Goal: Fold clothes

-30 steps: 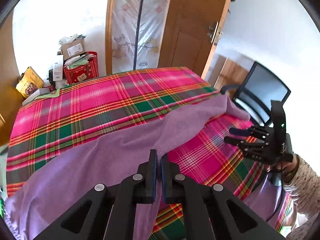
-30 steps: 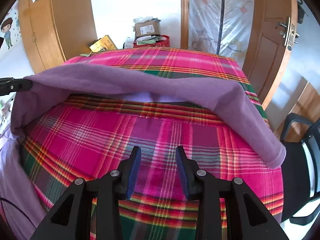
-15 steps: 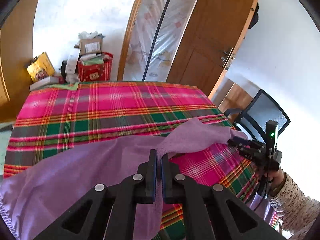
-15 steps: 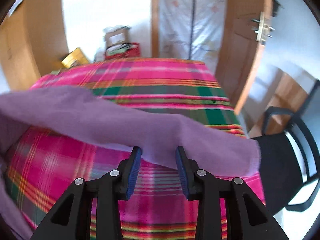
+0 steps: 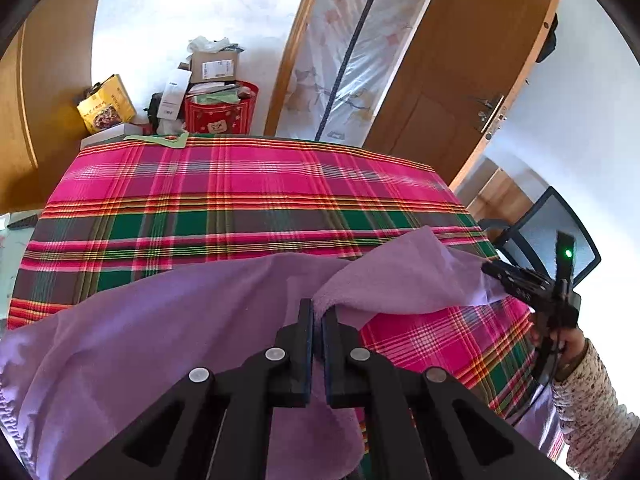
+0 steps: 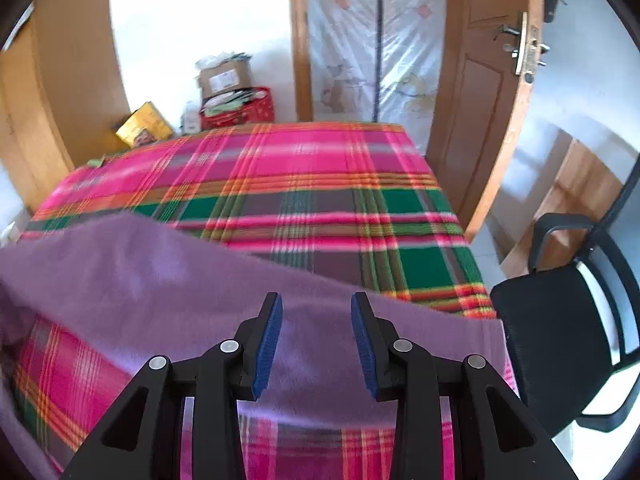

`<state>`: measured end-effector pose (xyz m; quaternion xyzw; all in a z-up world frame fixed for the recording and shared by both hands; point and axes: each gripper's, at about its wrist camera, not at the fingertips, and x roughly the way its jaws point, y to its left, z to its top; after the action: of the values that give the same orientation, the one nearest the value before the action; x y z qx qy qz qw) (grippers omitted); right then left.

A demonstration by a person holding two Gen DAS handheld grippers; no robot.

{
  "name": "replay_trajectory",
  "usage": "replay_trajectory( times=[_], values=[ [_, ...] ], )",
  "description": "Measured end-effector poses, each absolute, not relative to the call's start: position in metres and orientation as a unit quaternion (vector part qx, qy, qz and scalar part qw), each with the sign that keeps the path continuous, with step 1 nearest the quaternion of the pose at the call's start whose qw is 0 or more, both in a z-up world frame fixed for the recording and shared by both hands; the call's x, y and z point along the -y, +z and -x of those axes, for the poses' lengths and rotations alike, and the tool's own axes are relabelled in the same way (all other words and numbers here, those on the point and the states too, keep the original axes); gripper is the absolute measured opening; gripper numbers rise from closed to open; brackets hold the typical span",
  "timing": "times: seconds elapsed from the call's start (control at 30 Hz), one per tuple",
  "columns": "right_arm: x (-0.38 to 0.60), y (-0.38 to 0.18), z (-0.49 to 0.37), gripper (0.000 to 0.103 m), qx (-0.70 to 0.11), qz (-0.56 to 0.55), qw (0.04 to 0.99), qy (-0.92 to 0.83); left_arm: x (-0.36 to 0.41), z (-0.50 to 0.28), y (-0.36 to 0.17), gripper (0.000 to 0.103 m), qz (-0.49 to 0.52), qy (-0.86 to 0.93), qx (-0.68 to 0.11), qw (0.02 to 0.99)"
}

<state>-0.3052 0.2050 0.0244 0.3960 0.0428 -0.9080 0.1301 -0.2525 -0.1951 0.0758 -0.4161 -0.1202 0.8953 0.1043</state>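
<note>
A purple cloth (image 5: 180, 320) lies over the near half of a table under a pink and green plaid cover (image 5: 240, 200). My left gripper (image 5: 318, 316) is shut on a raised fold of that cloth near its middle. In the right wrist view the purple cloth (image 6: 160, 280) stretches in a band across the plaid cover (image 6: 320, 184). My right gripper (image 6: 316, 304) is open, with its blue-padded fingers above the band near the cloth's right end. In the left wrist view the right gripper (image 5: 496, 274) sits at the cloth's right corner, held by a hand in a speckled sleeve (image 5: 588, 400).
A black office chair (image 6: 552, 320) stands just off the table's right edge. Behind the table are a wooden door (image 5: 460, 80), a plastic-covered doorway (image 5: 352, 52), and a pile of boxes with a red basket (image 5: 216, 112) on the floor. A wooden cabinet (image 6: 40, 120) stands at left.
The right gripper has closed in on the cloth's right end, which now lies under its open fingers. The left gripper keeps its hold and has risen, lifting the fold.
</note>
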Motion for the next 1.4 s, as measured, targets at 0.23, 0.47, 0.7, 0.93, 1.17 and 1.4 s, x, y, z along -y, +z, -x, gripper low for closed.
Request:
replay_trajectory(
  times=[0.23, 0.47, 0.7, 0.93, 1.17, 1.4],
  values=[
    [-0.216, 0.011, 0.287, 0.037, -0.061, -0.414, 0.177, -0.891, 0.196, 0.251, 0.072, 0.004, 0.419, 0.894, 0.125, 0.1],
    [-0.221, 0.017, 0.277, 0.038, -0.072, -0.388, 0.143, -0.908, 0.196, 0.251, 0.072, 0.004, 0.424, 0.892, 0.124, 0.095],
    [-0.232, 0.014, 0.263, 0.038, -0.059, -0.406, 0.137, -0.902, 0.195, 0.251, 0.069, 0.004, 0.426, 0.891, 0.125, 0.094],
    [-0.211, 0.006, 0.251, 0.042, -0.13, -0.405, 0.157, -0.891, 0.194, 0.251, 0.07, 0.004, 0.426, 0.891, 0.124, 0.093],
    [-0.21, 0.008, 0.256, 0.042, -0.146, -0.402, 0.154, -0.891, 0.195, 0.251, 0.071, 0.004, 0.425, 0.891, 0.126, 0.094],
    [-0.199, 0.02, 0.278, 0.008, -0.155, -0.38, 0.138, -0.901, 0.196, 0.251, 0.073, 0.004, 0.423, 0.892, 0.128, 0.094]
  ],
)
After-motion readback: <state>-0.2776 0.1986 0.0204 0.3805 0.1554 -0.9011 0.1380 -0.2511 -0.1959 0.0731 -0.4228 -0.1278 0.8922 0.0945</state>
